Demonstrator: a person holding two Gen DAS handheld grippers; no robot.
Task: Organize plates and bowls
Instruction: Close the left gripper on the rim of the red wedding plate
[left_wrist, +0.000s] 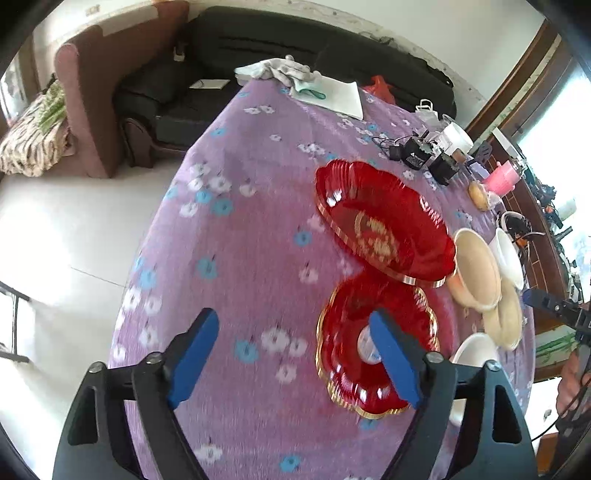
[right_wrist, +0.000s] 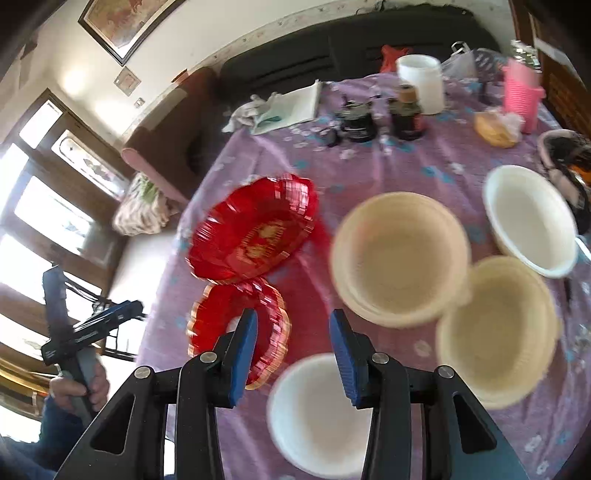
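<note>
Two red gold-rimmed plates lie on the purple flowered tablecloth (left_wrist: 258, 229): a larger far plate (left_wrist: 380, 225) (right_wrist: 255, 229) and a near plate (left_wrist: 351, 350) (right_wrist: 273, 325). Two cream bowls (right_wrist: 400, 254) (right_wrist: 495, 332) and two white bowls (right_wrist: 528, 218) (right_wrist: 317, 413) sit to their right; they also show in the left wrist view, cream bowl (left_wrist: 476, 269), white bowl (left_wrist: 474, 350). My left gripper (left_wrist: 295, 350) is open and empty above the cloth, its right finger over the near plate. My right gripper (right_wrist: 291, 354) is open and empty above the near white bowl.
At the table's far end lie a notebook and cloth (left_wrist: 325, 88), black jars (right_wrist: 384, 118), a white tub (right_wrist: 421, 81), a pink cup (right_wrist: 521, 96) and a bun (right_wrist: 495, 129). A black sofa (left_wrist: 295, 40) stands behind; the floor (left_wrist: 74, 229) drops off left.
</note>
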